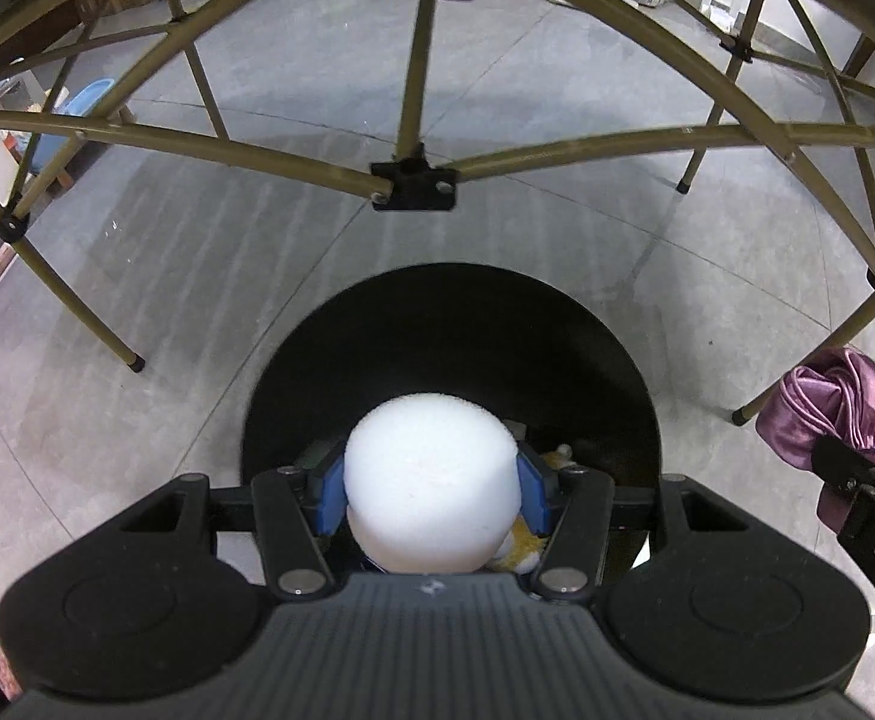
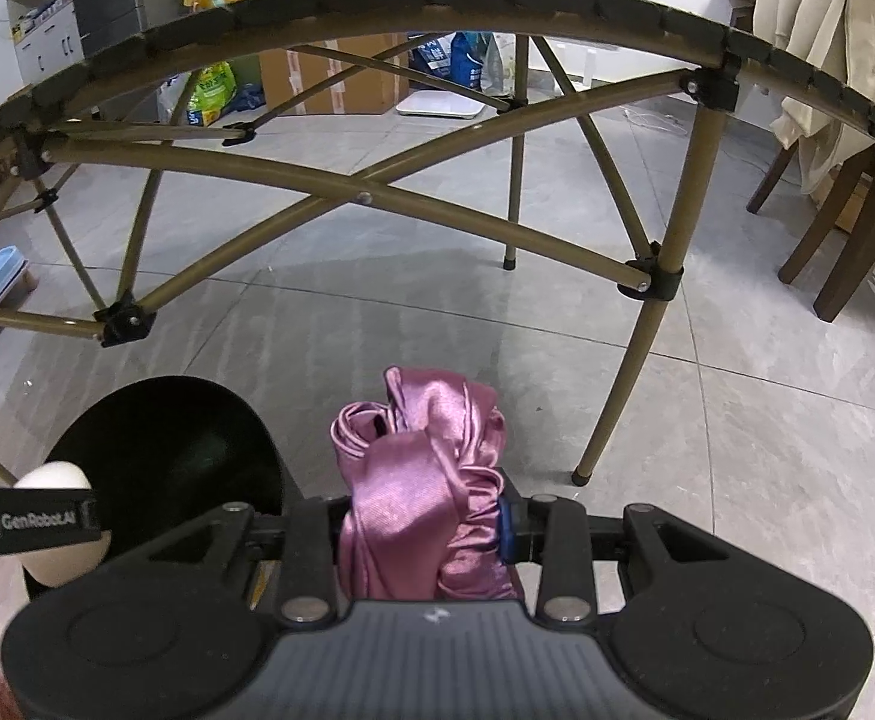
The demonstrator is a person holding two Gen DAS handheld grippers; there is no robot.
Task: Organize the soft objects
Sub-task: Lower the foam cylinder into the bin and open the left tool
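Note:
My left gripper is shut on a white foam cylinder, held over the mouth of a black bin on the floor. A bit of yellow plush shows under the foam inside the bin. My right gripper is shut on a bunched pink satin cloth, just right of the same black bin. The pink cloth and the right gripper also appear at the right edge of the left wrist view. The white foam shows at the left edge of the right wrist view.
A folding table with olive metal legs and crossbars arches over the bin; its legs stand close to both grippers. A wooden chair draped with cream clothing stands to the right. Boxes and bags line the far wall on the grey tiled floor.

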